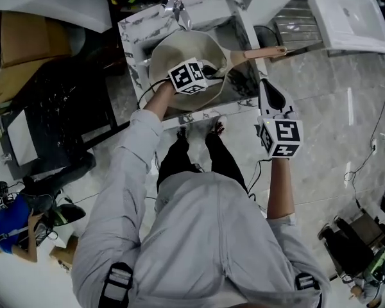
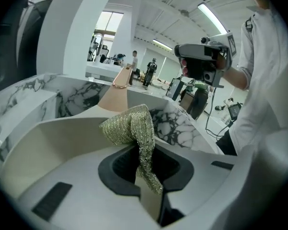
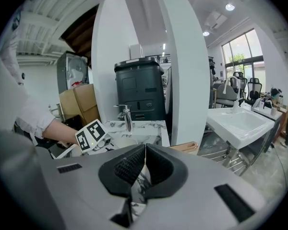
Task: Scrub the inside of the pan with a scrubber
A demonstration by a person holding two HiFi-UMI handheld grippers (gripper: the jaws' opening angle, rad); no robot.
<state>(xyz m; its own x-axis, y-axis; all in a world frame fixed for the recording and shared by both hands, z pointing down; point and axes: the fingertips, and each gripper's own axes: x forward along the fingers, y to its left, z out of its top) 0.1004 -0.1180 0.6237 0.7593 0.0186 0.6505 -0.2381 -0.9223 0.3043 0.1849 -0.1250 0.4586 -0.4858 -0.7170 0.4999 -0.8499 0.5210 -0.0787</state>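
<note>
The pan (image 1: 173,49), pale beige inside, sits on the marble tabletop (image 1: 140,25) with its peach-coloured handle (image 1: 263,52) pointing off to the person's right. The left claw (image 1: 210,72) reaches in over the pan's rim and hangs above its inside, the marker cube riding just over the near edge of the pan. In the left gripper view this claw (image 2: 145,163) is clamped on the scrubber (image 2: 131,124), a glittering gold-green mesh. One strip of it is pinched between the dark pads, and the rest bunches out past the fingertips above the pan's inner wall (image 2: 48,140). Whether the mesh touches the pan's surface cannot be told from any view. The right claw (image 1: 270,90) is off the tabletop to the right of the pan, near its handle but not touching it, tips pointing toward the handle. In the right gripper view its jaws (image 3: 144,164) are pressed together with nothing between them, and the rounded end of the pan's handle (image 3: 187,147) shows just beyond them. Behind the pan a chrome faucet (image 3: 126,117) stands on the tabletop. A black bin (image 3: 139,87) rises behind the faucet, and a white basin (image 3: 236,121) lies well to the right of the pan.
</note>
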